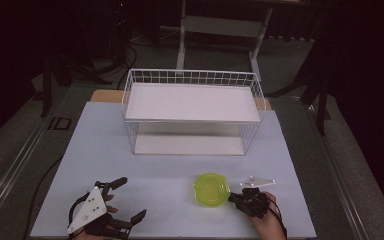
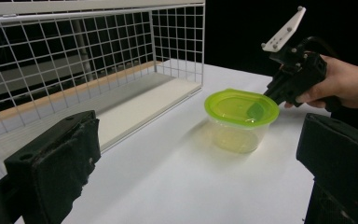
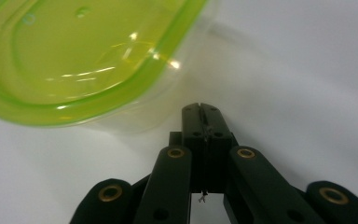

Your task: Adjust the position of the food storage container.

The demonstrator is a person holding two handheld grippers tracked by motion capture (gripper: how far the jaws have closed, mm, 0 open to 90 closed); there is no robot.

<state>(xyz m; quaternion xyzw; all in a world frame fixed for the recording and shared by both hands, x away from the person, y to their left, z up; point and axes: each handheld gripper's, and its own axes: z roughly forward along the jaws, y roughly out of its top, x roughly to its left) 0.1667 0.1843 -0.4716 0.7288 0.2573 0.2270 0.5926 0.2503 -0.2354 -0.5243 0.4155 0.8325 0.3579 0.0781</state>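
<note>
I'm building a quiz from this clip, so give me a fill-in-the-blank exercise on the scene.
1. The container has a ___ lid.
2. The right gripper has its jaws ___, nothing between them.
3. The left gripper has its jaws ___.
4. The white wire basket stands ___ the container in the high view.

Missing words: green; shut; open; behind

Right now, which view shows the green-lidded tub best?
The left gripper view: the tub shows whole, lid and clear body. The high view gives its lid from above. The right gripper view crops it to one lid edge.
</note>
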